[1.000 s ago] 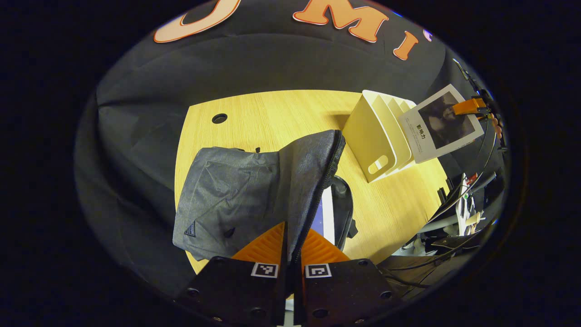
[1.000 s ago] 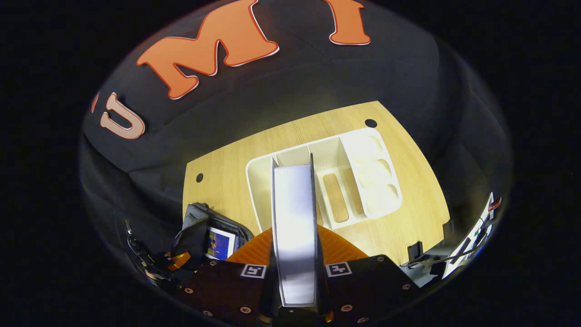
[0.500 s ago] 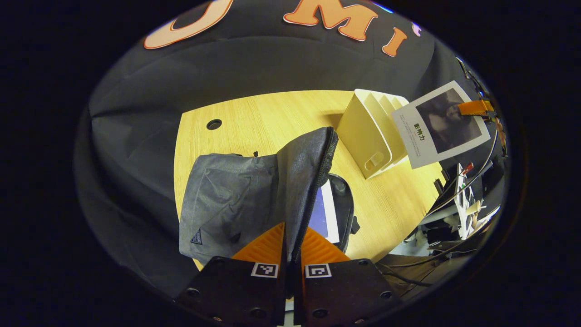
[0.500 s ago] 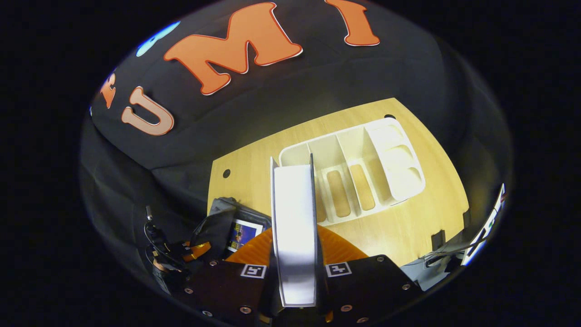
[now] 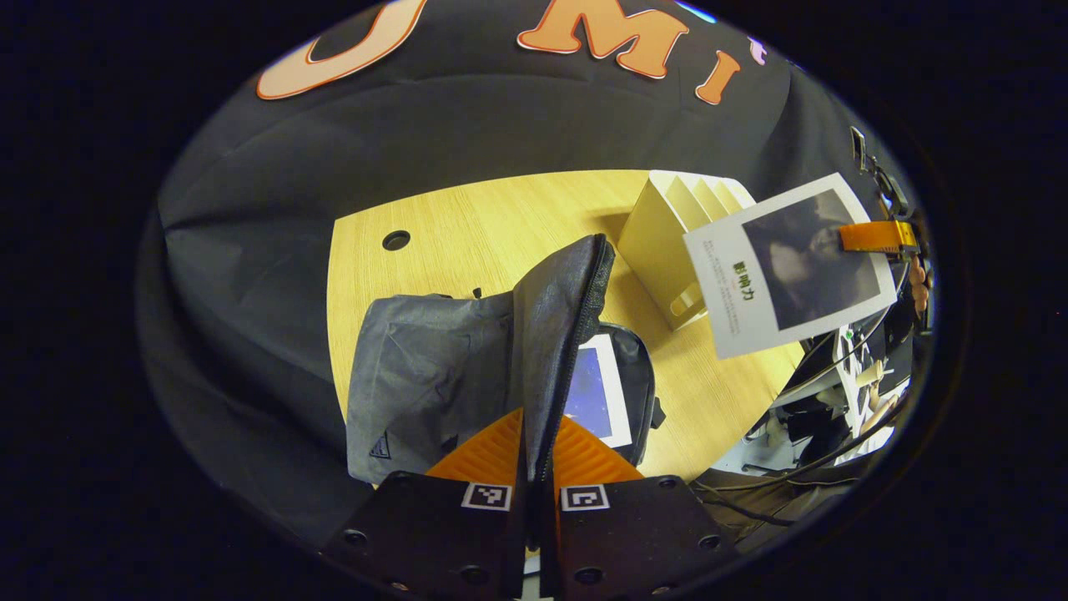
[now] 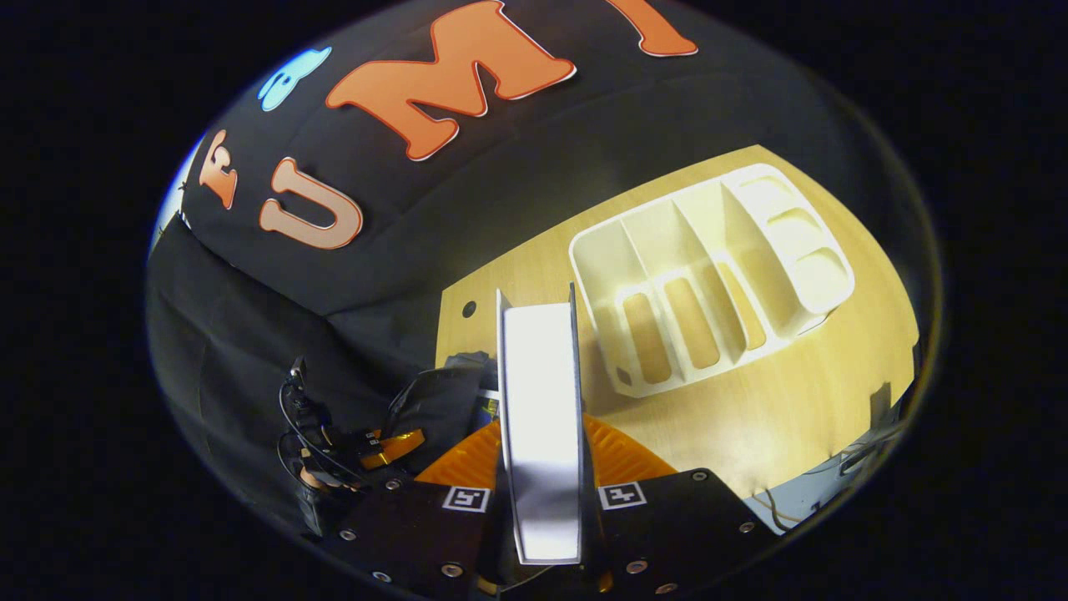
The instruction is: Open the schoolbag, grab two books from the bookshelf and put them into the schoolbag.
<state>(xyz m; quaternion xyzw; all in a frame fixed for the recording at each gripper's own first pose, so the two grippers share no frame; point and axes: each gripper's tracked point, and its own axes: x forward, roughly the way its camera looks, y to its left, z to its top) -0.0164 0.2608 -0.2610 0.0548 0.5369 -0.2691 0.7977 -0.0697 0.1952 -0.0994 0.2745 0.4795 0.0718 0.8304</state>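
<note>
Left gripper: the left gripper [image 5: 534, 467] is clamped on the raised flap of the grey fabric schoolbag [image 5: 434, 376], both fingers pinching the zip edge and holding the mouth open.

Right gripper: the right gripper [image 6: 542, 467] is closed on a white-covered book with a dark photograph on its cover [image 5: 788, 263], held edge-on between its fingers, well above the light wooden desk [image 5: 467, 209].

First book: a book with a blue cover [image 5: 592, 392] lies inside the bag's open compartment.

Bookshelf: the cream plastic divided bookshelf [image 6: 709, 267] stands near the desk's far right corner, its slots bare.

Key relation: the bag's mouth lies below and to the left of the held book; its opening runs along the zip line, so the book's long axis likely needs to align with it. The right hand carries it.

Views: the left gripper view gives the book's cover and the gap; the right gripper view gives only its page edge [image 6: 541, 417].
</note>
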